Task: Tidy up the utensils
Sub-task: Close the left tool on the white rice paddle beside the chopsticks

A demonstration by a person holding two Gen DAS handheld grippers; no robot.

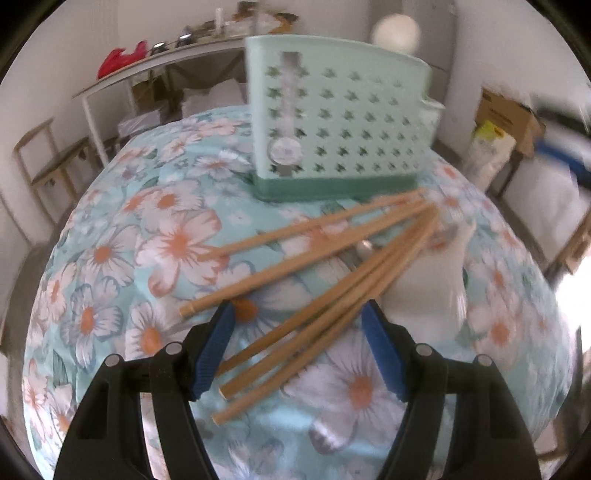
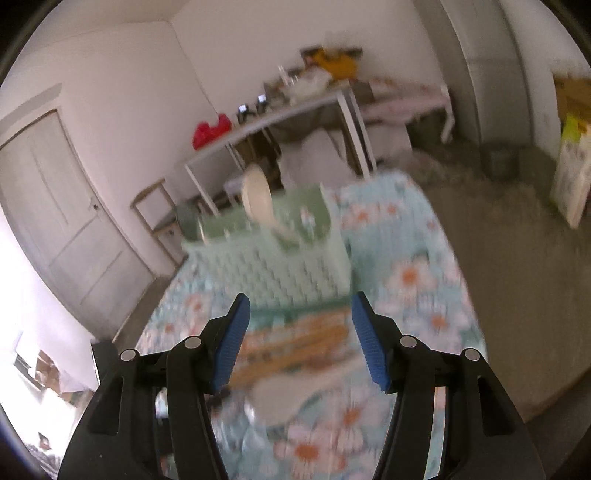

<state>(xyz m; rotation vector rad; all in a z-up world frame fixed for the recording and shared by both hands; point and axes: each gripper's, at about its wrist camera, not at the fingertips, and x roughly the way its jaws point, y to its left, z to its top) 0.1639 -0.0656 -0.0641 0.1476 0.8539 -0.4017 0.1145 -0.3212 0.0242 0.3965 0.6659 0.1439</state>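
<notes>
From the left wrist view, a shelf unit [image 1: 44, 162] stands against the wall at far left, and a long white side table [image 1: 155, 66] behind it carries a red bag [image 1: 118, 59] and blurred clutter. The counter is covered by a floral cloth [image 1: 110, 258] in pale blue with white and orange flowers. The left gripper [image 1: 299, 325] hangs low over the cloth with its jaws released and spread wide; nothing is pressed between the blue pads. A loose fan of wooden chopsticks [image 1: 325, 273] lies flat on the cloth, three of the near ends lying in the gap between the jaws without touching the pads, as far as can be told. A metal utensil [image 1: 364, 249] shows partly under the chopsticks; its type cannot be told. Behind the fan, a mint-green perforated utensil holder [image 1: 340, 122] stands upright, with a pale rounded utensil head [image 1: 397, 33] rising above its rim. A white utensil [image 1: 432, 280], blurred, lies just right of the chopsticks. Cardboard boxes [image 1: 509, 118] sit at far right.

From the right wrist view, heavily blurred, a door [image 2: 62, 221] is at left. The right gripper [image 2: 300, 339] is held above the counter, jaws released and empty. The chopsticks [image 2: 295, 343] lie beyond the jaws, the holder [image 2: 280, 266] behind them, holding a pale spoon [image 2: 256, 199]. Bare floor [image 2: 517, 277] lies at right.
</notes>
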